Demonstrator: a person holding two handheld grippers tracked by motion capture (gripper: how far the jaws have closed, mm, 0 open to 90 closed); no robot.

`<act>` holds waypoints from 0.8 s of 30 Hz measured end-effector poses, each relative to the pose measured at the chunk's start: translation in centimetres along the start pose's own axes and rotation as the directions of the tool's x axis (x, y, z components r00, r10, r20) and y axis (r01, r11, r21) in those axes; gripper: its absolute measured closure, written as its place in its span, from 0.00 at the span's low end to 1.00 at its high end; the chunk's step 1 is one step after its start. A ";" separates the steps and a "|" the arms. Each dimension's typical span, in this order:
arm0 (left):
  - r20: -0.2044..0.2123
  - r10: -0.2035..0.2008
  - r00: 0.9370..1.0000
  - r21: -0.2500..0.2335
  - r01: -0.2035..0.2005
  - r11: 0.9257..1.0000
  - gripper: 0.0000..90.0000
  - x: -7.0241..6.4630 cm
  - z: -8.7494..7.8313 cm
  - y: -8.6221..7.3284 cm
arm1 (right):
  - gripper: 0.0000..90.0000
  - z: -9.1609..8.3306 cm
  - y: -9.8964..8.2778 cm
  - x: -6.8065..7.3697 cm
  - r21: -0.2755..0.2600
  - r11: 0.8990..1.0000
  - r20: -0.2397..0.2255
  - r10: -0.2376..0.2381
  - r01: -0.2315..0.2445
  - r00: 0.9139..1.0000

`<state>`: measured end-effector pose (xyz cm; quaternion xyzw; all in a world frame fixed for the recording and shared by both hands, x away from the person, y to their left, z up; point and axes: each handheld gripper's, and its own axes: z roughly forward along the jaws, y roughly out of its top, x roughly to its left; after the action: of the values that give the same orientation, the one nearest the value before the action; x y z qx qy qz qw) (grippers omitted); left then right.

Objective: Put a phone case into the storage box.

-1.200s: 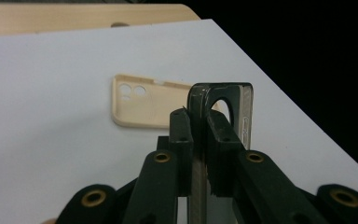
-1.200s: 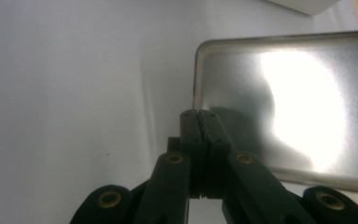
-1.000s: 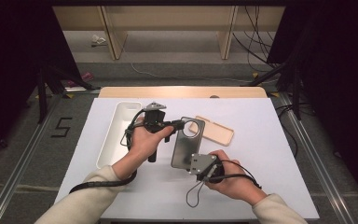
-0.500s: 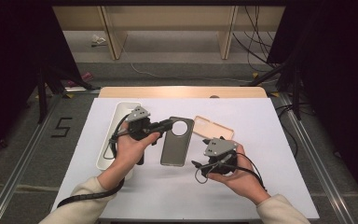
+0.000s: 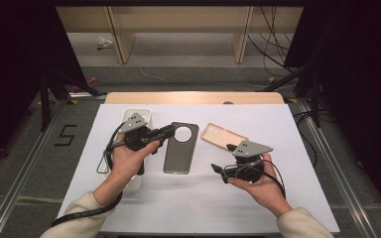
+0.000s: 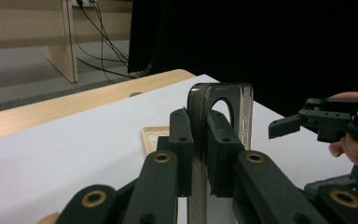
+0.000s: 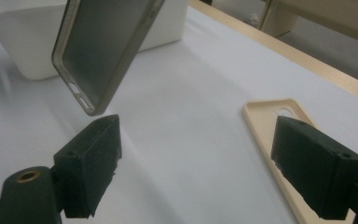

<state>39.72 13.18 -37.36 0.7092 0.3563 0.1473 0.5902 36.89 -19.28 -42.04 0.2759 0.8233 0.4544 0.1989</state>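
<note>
A dark grey phone case [image 5: 180, 151] with a round camera hole hangs a little above the white table, tilted. My left gripper [image 5: 170, 132] is shut on its top left edge; in the left gripper view the jaws [image 6: 198, 144] pinch the case [image 6: 223, 100] edge-on. My right gripper [image 5: 219, 172] stands open to the right of the case's lower end, apart from it. Through the right gripper's [image 7: 200, 163] open jaws, the grey case's corner [image 7: 103, 49] hangs above the left jaw. A tan phone case [image 5: 223, 137] lies flat on the table [image 7: 279, 122].
A white bin [image 5: 135, 118] stands at the table's left, behind the left hand, and appears in the right gripper view [image 7: 23, 42]. A wooden strip [image 5: 193, 97] runs along the table's far edge. The white table top [image 5: 297, 124] spreads to the right.
The left gripper has carried the grey case a little to the left. The right gripper has come off the case's lower end and moved to the right.
</note>
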 end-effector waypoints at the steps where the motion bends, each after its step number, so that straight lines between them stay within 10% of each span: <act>1: -0.002 0.006 1.000 -0.002 -0.006 1.000 0.91 0.1 -0.1 0.1 | 0.19 -0.1 0.0 -0.1 -0.004 1.000 0.004 0.005 -0.005 1.000; 24: -0.038 -0.006 0.999 -0.096 0.003 0.995 0.91 2.5 -3.0 2.6 | 0.18 -1.4 -0.9 -1.4 -0.022 0.998 0.046 0.067 -0.066 0.997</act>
<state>40.44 16.98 -34.69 0.6764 0.3616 0.1761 0.6170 36.90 -21.40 -42.02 0.3115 0.8041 0.4627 0.2055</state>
